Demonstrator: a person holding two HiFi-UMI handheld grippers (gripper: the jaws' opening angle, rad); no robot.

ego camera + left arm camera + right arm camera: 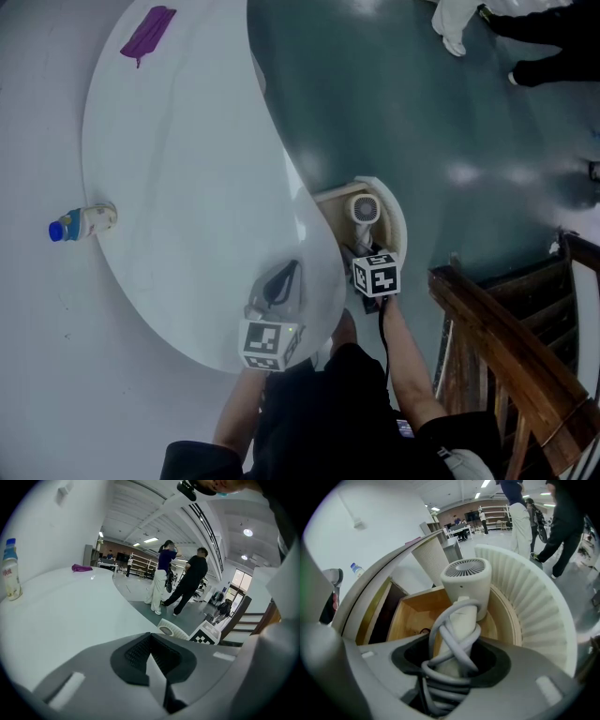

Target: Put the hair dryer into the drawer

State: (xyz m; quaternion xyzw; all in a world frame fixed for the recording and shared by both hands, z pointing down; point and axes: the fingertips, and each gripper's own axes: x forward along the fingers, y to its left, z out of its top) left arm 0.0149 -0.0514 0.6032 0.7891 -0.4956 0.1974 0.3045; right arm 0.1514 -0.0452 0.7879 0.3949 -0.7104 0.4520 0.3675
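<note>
A white hair dryer (364, 208) with its grey cord wound round the handle hangs head-first over the open drawer (398, 220), which juts from the curved white table's (187, 187) right edge. My right gripper (364, 253) is shut on the handle. In the right gripper view the hair dryer (466, 578) points into the drawer's wooden inside (412, 613), behind its ribbed white front (534, 597), with my right gripper (454, 667) round the cord-wrapped handle. My left gripper (281, 281) rests over the table's near edge, jaws together and holding nothing; the left gripper (154, 667) faces across the tabletop.
A small bottle with a blue cap (84, 223) and a purple cloth (148, 33) lie on the table. A wooden stair rail (506, 356) stands close on the right. People (187, 581) stand on the green floor beyond the drawer.
</note>
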